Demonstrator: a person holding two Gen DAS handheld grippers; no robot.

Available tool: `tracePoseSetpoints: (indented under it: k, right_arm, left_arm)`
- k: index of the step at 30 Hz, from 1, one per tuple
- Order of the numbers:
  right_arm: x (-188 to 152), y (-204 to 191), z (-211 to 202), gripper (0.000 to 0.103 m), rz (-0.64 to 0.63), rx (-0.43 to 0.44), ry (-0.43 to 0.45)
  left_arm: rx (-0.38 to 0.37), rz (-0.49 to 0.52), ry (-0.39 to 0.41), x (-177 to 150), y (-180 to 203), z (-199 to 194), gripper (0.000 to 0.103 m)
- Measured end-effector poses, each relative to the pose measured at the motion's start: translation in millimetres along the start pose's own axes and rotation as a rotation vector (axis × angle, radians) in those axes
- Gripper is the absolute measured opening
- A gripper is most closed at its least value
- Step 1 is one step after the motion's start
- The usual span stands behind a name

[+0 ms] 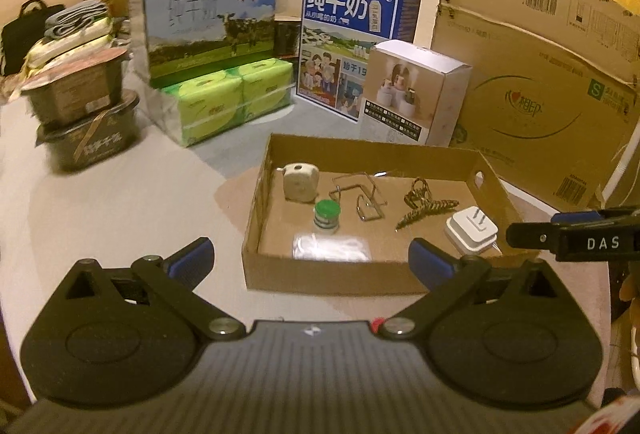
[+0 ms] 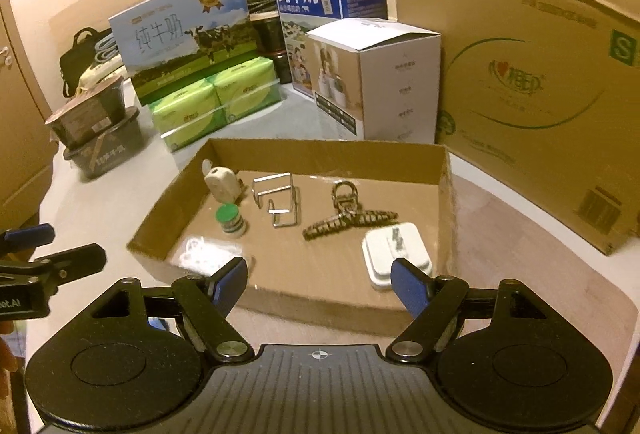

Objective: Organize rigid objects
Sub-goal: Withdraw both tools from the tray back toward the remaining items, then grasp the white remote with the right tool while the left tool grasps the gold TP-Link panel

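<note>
A shallow cardboard tray (image 1: 320, 276) (image 2: 320, 154) sits on the table. In it lie a beige tape measure (image 1: 300, 181) (image 2: 222, 183), a green-capped small bottle (image 1: 327, 217) (image 2: 230, 220), a wire metal holder (image 1: 362, 194) (image 2: 280, 200), a striped hair claw (image 1: 426, 205) (image 2: 348, 216), a white plug adapter (image 1: 472, 230) (image 2: 396, 248) and a clear plastic bag (image 1: 331, 247) (image 2: 208, 252). My left gripper (image 1: 310, 260) is open and empty before the tray's near wall. My right gripper (image 2: 320, 286) is open and empty at the tray's near edge.
Behind the tray stand a white product box (image 1: 416, 94) (image 2: 376, 78), a blue milk carton box (image 1: 352, 42), a milk box on green tissue packs (image 1: 224, 94) and stacked dark food tubs (image 1: 84, 114). A large cardboard box (image 1: 540, 82) (image 2: 532, 74) is at the right.
</note>
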State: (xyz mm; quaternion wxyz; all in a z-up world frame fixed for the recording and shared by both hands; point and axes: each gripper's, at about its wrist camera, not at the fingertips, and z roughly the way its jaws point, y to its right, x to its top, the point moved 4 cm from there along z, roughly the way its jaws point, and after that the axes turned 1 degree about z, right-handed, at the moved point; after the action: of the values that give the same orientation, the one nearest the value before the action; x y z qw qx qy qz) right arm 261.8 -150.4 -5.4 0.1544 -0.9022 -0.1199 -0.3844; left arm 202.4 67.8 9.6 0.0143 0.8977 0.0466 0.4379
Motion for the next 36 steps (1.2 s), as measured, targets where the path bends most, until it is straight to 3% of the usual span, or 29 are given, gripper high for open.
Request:
tracePoseSetpoints:
  k: [14, 25, 29, 36]
  right_arm:
    - [-56, 14, -38, 0.079, 0.006, 0.028, -0.013]
    - [-93, 34, -48, 0.079, -0.027, 0.035, -0.034]
    - [-103, 38, -46, 0.079, -0.095, 0.060, -0.047]
    - [-113, 33, -39, 0.079, -0.338, 0.138, -0.063]
  left_arm:
    - [0.036, -0.094, -0.041, -54, 23, -36, 0.102]
    - [0.051, -0.127, -0.067, -89, 42, -40, 0.102]
    - [0.037, -0.098, -0.076, -96, 46, -38, 0.102]
    - [-0.018, -0.011, -0.102, -104, 42, -27, 0.102]
